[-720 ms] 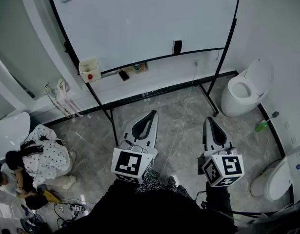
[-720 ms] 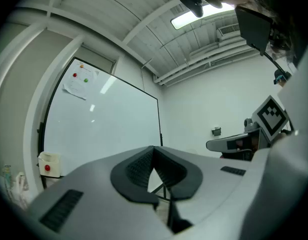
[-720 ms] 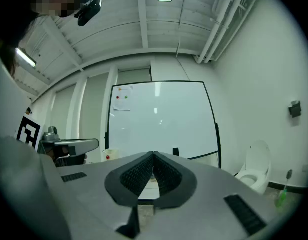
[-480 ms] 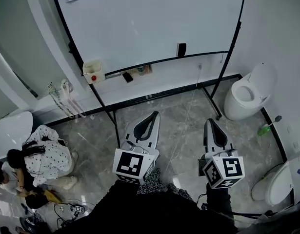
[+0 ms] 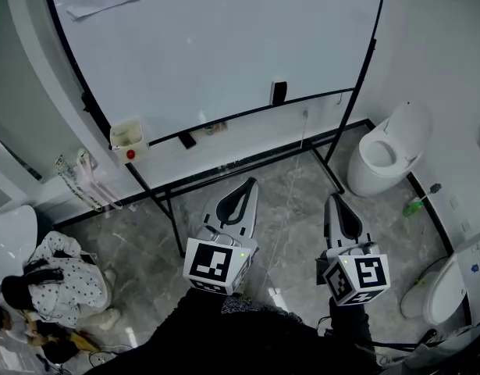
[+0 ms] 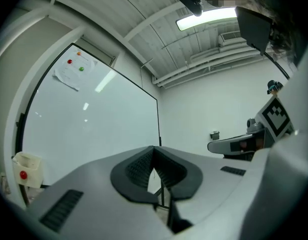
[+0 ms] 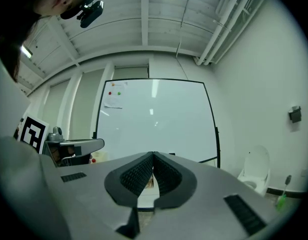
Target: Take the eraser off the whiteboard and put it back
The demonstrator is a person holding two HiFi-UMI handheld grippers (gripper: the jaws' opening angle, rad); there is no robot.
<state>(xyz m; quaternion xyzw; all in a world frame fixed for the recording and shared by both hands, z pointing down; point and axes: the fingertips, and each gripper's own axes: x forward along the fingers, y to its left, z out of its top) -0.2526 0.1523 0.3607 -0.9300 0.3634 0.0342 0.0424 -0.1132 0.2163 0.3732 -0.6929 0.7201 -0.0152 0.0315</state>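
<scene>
The left tool (image 6: 154, 151) is pointing level, its jaws meeting at the tips and gripping nothing. Beyond it, the whiteboard (image 6: 93, 129) is filling the left side, with a sheet of paper (image 6: 68, 75) hanging near its upper corner, a red and a green dot on it. A white box (image 6: 26, 166) with a red button is sitting at the board's lower left edge. The right tool (image 6: 234, 145) is reaching in from the right, and a ceiling light (image 6: 206, 17) is glowing overhead.
</scene>
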